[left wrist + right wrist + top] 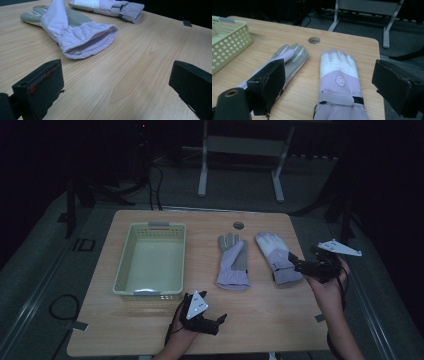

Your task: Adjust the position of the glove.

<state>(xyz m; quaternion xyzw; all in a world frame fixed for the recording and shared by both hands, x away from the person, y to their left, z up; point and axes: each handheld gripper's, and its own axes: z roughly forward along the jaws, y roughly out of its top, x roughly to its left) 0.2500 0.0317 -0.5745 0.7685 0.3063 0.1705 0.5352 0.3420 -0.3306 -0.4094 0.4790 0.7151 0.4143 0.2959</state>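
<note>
Gloves, two of them in pale lilac, lie side by side on the right half of the wooden table, and we see each with its long axis running from the near edge toward the far edge, fingers pointing away from the person and cuffs toward them. We see the left glove palm up, its grey palm patch showing and a lilac fold laid over the fingers; in the left gripper view its ribbed cuff gapes open toward the camera. We see the right glove back up, white over the knuckles, with a round badge and a wrist strap, leaning slightly so its fingers tip toward the left glove. The two lie near each other but apart. At the right glove's cuff we find the right gripper, its jaws spread wide; in the right gripper view they stand either side of the glove, and whether they touch it we cannot tell. The left gripper sits near the table's front edge, short of the left glove's cuff, jaws wide apart and holding nothing, above bare wood. Left of the gloves stands a pale yellow perforated basket, and beyond them a small round hole marks the tabletop.
</note>
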